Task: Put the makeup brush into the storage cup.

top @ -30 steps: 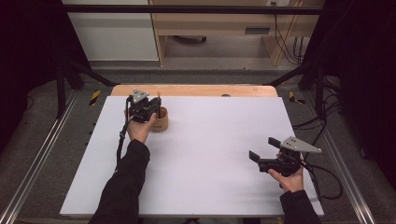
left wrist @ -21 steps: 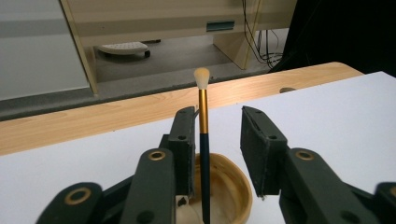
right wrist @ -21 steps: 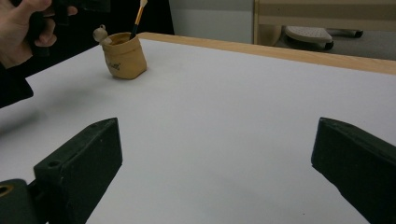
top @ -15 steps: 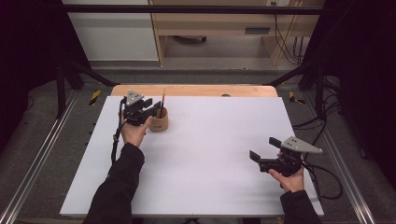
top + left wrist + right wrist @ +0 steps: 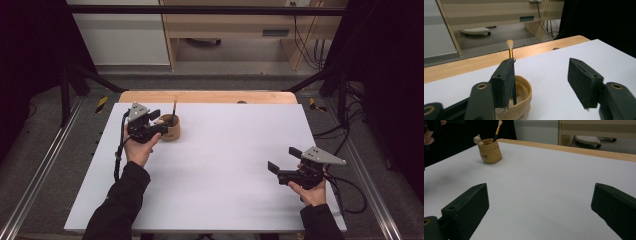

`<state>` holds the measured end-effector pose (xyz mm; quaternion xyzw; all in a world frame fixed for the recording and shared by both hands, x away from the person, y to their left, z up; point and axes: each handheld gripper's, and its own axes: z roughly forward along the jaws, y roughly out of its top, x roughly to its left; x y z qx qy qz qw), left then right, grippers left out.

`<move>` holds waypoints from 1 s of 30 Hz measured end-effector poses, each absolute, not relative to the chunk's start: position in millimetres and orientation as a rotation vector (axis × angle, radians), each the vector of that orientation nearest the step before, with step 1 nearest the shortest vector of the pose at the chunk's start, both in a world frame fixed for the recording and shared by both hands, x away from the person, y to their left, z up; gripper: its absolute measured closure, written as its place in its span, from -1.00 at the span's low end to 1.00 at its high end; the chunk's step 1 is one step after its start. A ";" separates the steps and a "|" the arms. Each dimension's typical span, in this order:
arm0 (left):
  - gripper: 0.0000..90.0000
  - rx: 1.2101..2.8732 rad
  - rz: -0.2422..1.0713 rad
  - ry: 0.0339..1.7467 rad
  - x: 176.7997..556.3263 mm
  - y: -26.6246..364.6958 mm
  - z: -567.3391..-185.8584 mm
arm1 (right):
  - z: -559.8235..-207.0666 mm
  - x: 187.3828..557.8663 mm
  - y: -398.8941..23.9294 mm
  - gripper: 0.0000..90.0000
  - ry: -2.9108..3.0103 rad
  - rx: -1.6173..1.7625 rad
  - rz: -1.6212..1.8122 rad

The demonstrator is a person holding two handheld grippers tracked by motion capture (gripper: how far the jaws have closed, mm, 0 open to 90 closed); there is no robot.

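Left claw [image 5: 541,85]: my jaws have just been opening and now stand about half apart, nothing between the pads. I hold nothing.
Right claw [image 5: 539,210]: jaws wide apart over bare white board [image 5: 225,165], holding nothing, well apart from the work.
Brush [image 5: 510,48]: stands nearly upright in the pot, pale tuft on top, gold ferrule below it, dark handle running down inside. It sits just behind my left claw's left pad, outside the gap, and leans on the pot's rim.
Pot [image 5: 522,96]: small tan cup, just ahead of and below my left pad, on the board near its far edge.
Handling, brush: I judge it very light, stiff and thin; the smooth handle may slip or pivot between flat pads. The tuft is soft and easily splayed.
Grip point, brush: the ferrule or the handle just under it, never the tuft.
Handling, pot: looks light and tippy; a sideways pull on the brush may topple it.
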<state>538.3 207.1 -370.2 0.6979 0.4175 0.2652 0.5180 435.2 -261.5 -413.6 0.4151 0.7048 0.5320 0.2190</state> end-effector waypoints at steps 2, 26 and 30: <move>-0.22 1.675 0.637 0.997 532.7 210.0 -370.2 | -413.4 435.1 -261.7 -0.96 1.950 1.149 1.473; -0.63 1.695 0.582 0.915 474.2 231.2 -380.7 | -413.3 434.9 -261.7 -0.96 1.949 1.153 1.470; -0.69 1.694 0.581 0.922 466.7 237.0 -385.2 | -413.6 435.0 -261.5 -0.96 1.948 1.153 1.471</move>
